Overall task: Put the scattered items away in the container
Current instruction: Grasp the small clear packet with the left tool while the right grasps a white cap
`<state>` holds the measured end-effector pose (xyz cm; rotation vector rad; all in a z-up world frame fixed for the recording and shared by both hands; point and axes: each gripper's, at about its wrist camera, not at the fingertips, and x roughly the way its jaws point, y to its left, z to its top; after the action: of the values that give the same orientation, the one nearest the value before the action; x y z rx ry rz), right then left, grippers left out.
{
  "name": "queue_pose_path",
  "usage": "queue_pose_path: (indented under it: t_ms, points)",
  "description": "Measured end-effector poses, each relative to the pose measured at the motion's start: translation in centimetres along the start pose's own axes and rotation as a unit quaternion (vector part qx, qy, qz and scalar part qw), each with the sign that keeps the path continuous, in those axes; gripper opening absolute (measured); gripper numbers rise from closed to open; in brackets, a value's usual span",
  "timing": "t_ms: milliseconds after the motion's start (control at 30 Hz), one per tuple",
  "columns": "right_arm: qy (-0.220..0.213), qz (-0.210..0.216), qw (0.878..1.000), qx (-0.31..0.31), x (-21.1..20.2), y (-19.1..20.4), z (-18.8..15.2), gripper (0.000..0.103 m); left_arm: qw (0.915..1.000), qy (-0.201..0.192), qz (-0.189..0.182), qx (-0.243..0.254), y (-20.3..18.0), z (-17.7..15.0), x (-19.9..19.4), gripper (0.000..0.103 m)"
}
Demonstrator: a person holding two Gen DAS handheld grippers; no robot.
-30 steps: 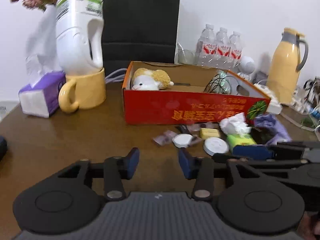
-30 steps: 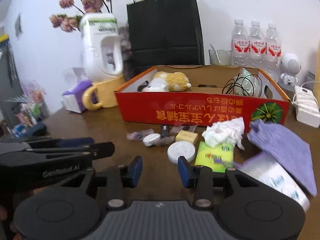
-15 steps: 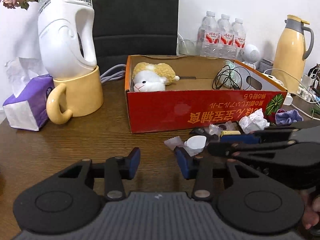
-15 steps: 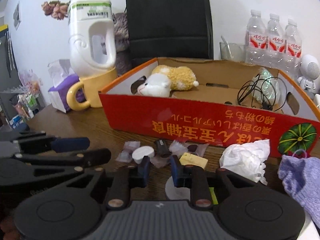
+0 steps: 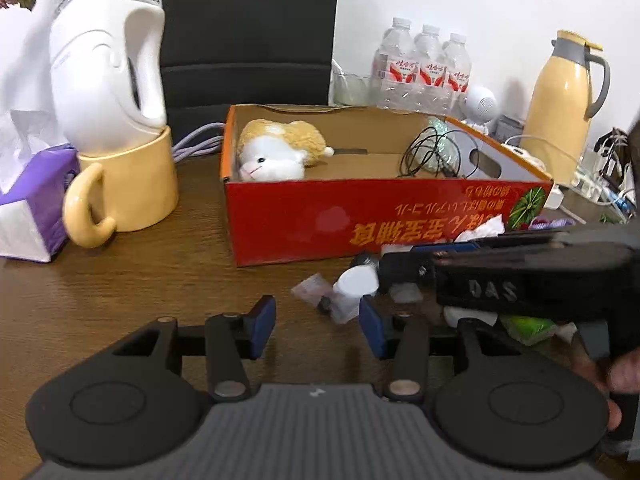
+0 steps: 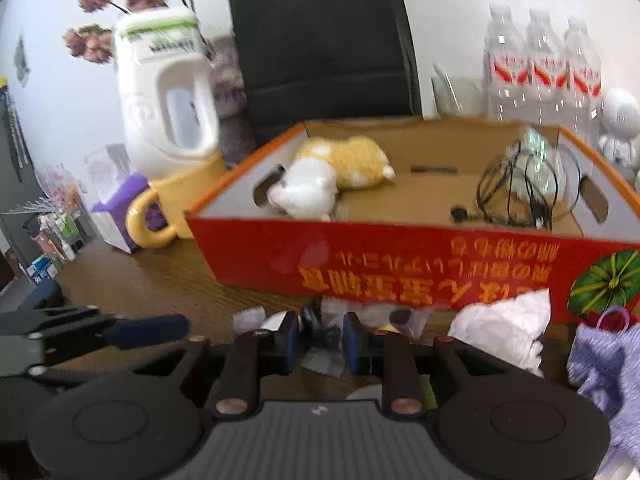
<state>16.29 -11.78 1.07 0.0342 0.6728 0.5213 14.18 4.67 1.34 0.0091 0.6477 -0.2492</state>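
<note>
Both grippers tilt downward over the brown wooden table (image 5: 120, 280) toward the litter in front of the red cardboard box (image 5: 360, 220). The left gripper (image 5: 317, 325) has its blue pads apart and is opening, nothing between them, with a clear wrapper (image 5: 310, 290) just beyond. The right gripper (image 6: 319, 340), reaching in from the right, has its jaws narrow around a small dark item (image 6: 310, 320) among clear wrappers; whether the pads press it I cannot tell.
</note>
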Motion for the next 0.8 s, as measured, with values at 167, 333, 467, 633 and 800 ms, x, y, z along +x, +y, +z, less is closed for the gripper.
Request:
queue_pose_path:
  t_ms: [167, 333, 467, 633, 800]
  points:
    - [-0.019, 0.005, 1.0, 0.015, -1.6, -1.0, -0.2, 0.024, 0.9995, 0.022, -0.002, 0.023, -1.4, 0.9, 2.2, 0.045]
    - [-0.02, 0.009, 1.0, 0.016, -2.2, -1.5, -0.5, 0.025, 0.9993, 0.022, 0.013, 0.027, -1.1, 0.0, 1.7, 0.023]
    - [-0.003, 0.022, 1.0, -0.015, -1.3, -0.2, -0.9, 0.025, 0.9994, 0.015, 0.028, 0.011, 0.3, -0.6, 0.6, 0.023]
    - [0.013, 0.017, 0.996, -0.082, 0.4, 2.7, -1.2, 0.025, 0.9985, -0.016, 0.046, -0.025, 2.3, -0.6, -0.9, 0.023]
    - [0.02, -0.005, 0.997, -0.074, 2.1, 3.6, -0.6, 0.037, 0.9959, -0.03, 0.063, -0.058, 3.7, -0.2, -1.6, 0.023]
